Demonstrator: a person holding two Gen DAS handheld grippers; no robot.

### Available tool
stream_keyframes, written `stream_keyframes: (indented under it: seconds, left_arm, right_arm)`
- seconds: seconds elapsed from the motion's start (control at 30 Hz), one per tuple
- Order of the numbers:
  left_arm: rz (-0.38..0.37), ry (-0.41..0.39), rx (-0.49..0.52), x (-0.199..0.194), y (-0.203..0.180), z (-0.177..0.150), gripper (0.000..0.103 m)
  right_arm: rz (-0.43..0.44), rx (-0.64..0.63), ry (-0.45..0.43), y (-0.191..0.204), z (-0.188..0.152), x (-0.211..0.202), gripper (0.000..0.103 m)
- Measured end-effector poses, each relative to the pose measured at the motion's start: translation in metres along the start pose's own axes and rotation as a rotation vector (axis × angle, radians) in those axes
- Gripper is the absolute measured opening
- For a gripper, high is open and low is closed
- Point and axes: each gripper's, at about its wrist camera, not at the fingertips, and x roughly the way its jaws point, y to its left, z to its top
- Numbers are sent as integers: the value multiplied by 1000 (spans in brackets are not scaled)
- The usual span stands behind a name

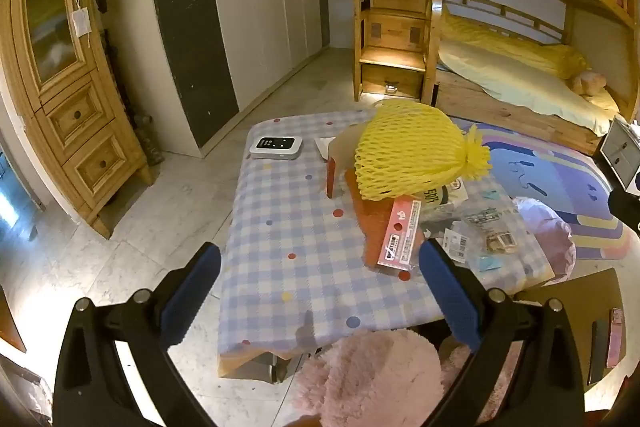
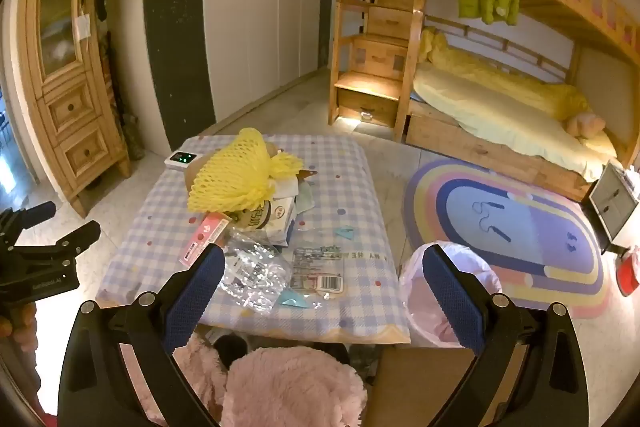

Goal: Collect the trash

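Trash (image 2: 256,227) heaped on checked tablecloth (image 2: 352,163)

Home bedroom: wooden bunk bed (image 2: 500,99), wardrobe (image 2: 248,19), rainbow rug (image 2: 520,227).

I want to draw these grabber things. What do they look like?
Each one, left gripper and right gripper, has two black plastic arms with silver bolts, tipped with flat, bumpy blue pads. The left one's black body carries small white lettering, too small to read. Fluffy pink fabric shows beneath both.

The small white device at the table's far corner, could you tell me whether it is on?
On: the small white device shows green lights on its dark screen.
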Motion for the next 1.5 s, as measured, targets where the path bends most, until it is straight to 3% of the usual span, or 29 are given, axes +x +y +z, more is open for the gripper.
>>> stream_keyframes:
  seconds: [1.1, 1.17, 1.5]
  left_arm:
    - [5, 3, -5, 5, 17, 10, 96]
    - [9, -2, 0, -2, 3, 3, 96]
    - [18, 3, 2, 1, 4, 0, 96]
  right_arm:
    - [-1, 0, -9, 0, 0, 1, 98]
    - [-1, 0, -9, 0, 0, 1, 98]
    - [-1, 2, -9, 0, -2, 2, 98]
